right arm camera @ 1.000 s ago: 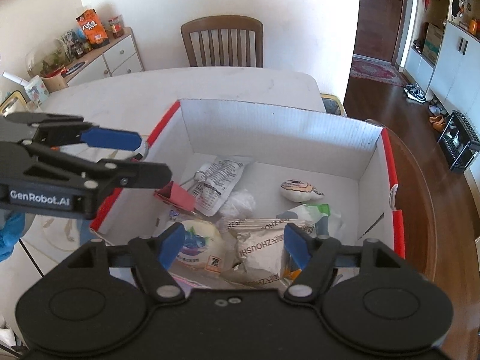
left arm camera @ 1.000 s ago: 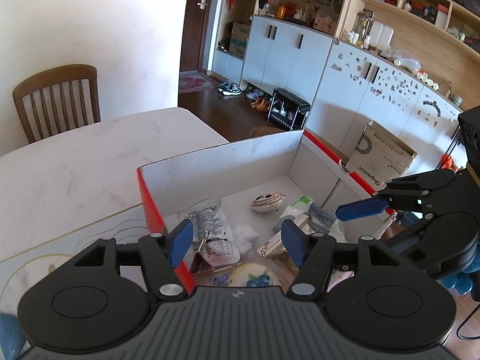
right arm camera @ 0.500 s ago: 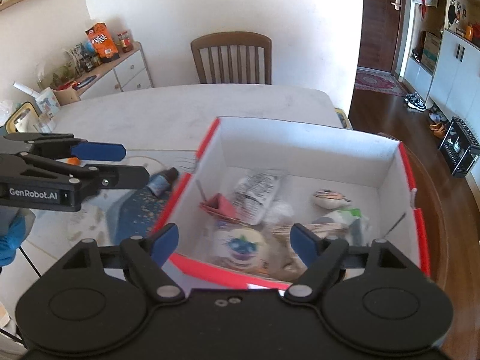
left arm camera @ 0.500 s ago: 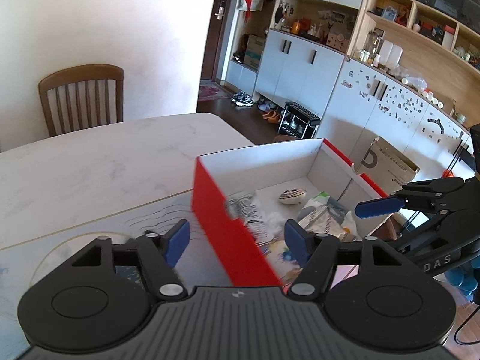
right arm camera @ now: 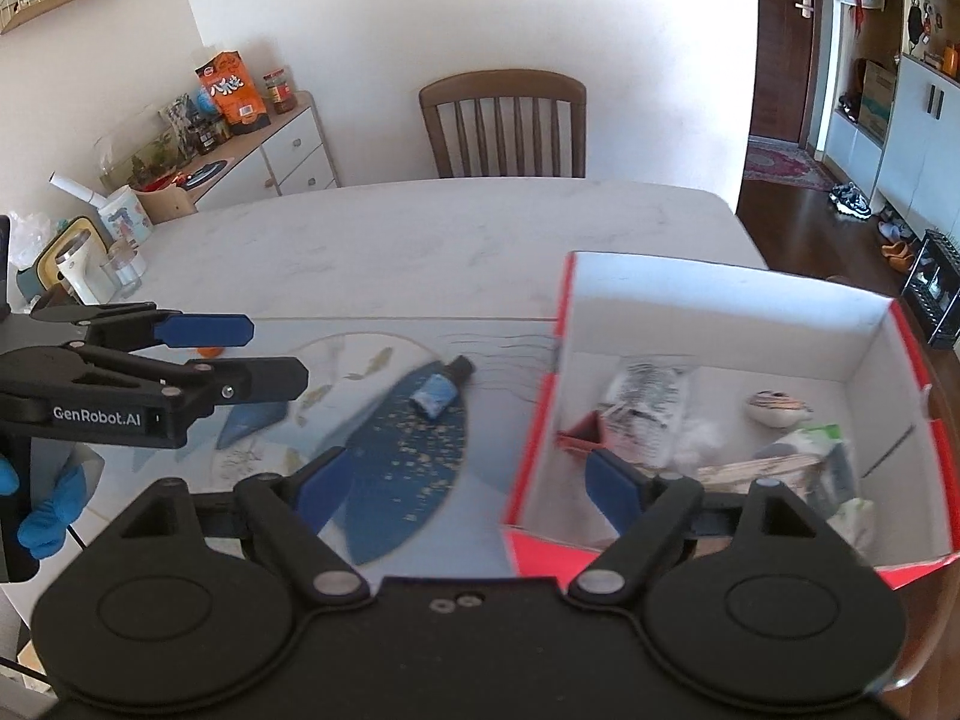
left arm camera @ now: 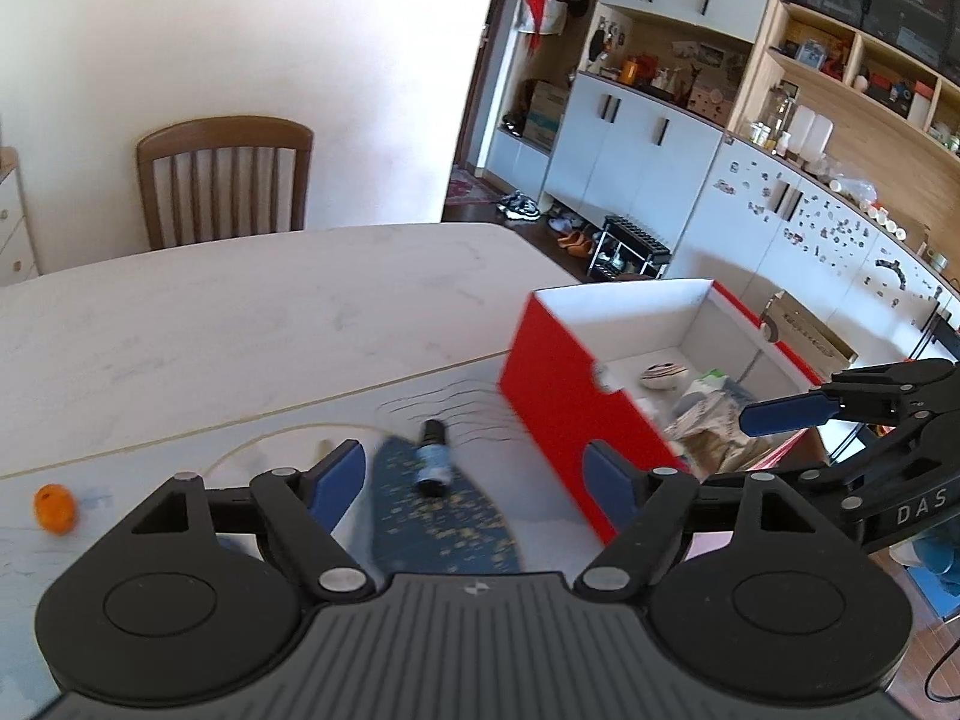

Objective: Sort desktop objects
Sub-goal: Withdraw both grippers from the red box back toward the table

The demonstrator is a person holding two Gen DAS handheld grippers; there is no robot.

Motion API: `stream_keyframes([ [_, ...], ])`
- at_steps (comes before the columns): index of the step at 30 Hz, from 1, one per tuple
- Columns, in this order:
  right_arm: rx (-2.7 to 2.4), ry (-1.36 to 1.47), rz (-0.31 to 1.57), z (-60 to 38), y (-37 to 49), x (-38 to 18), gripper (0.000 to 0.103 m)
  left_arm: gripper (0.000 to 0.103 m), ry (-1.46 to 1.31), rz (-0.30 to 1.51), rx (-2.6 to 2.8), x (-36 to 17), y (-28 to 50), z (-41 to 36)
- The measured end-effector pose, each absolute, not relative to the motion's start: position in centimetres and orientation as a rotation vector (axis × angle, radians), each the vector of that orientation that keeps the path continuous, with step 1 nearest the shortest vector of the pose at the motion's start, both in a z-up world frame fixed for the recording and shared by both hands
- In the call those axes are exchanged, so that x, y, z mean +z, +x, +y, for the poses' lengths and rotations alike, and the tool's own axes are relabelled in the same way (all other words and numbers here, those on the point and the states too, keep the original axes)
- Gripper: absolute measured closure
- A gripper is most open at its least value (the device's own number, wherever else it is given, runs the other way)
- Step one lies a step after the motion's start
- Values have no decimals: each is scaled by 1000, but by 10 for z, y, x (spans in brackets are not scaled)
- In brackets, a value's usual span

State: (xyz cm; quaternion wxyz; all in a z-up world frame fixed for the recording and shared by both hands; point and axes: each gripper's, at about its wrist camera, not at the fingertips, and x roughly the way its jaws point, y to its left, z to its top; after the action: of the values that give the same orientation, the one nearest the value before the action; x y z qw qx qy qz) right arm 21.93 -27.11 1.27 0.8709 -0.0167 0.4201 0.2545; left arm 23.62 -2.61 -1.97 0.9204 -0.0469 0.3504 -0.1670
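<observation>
red cardboard box [right arm camera: 534, 444] beside small cylindrical blue bottle [right arm camera: 438, 391].

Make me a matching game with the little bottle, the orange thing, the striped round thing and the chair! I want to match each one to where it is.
Things:
1. small bottle
2. small orange thing
3. striped round thing
4. wooden chair

Places:
A. inside the red box
B. behind the far side of the table
C. lying on the blue patterned mat
D. alone on the table, far from the box

Pairs: 1-C, 2-D, 3-A, 4-B
</observation>
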Motion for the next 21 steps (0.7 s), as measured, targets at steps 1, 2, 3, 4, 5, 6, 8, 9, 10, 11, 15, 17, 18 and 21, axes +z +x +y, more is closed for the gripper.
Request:
stream_keyframes([
  [1,533,-35,880,-265,218,12,18,21,-98,721,-337,-21,235,-19],
  [2,533,-36,881,-260,217,12,18,20,-101,722,-333,-22,235,-14],
  [3,533,-38,881,-255,216,12,18,20,-105,724,-328,-23,234,-8],
  [4,533,-39,881,-249,215,11,18,18,-109,726,-323,-25,233,-1],
  [5,533,-41,881,-243,214,11,18,16,-112,728,-317,-27,232,6],
  [6,533,-40,882,-237,214,10,18,16,-114,727,-312,-28,231,12],
  [8,532,-35,888,-227,213,9,18,15,-108,726,-296,-31,229,24],
  [9,529,-34,890,-223,213,8,18,14,-109,727,-292,-33,228,30],
  [10,526,-33,893,-217,212,7,17,11,-113,728,-289,-35,228,37],
  [11,523,-32,894,-213,212,6,17,5,-117,727,-284,-37,227,43],
  [15,500,-29,902,-196,213,1,17,0,-128,725,-260,-46,225,67],
  [17,486,-29,905,-188,214,-3,17,0,-126,733,-256,-52,226,76],
  [18,479,-31,906,-183,215,-5,17,0,-122,738,-250,-54,226,80],
  [21,457,-37,912,-173,218,-11,17,0,-111,747,-231,-62,229,93],
])
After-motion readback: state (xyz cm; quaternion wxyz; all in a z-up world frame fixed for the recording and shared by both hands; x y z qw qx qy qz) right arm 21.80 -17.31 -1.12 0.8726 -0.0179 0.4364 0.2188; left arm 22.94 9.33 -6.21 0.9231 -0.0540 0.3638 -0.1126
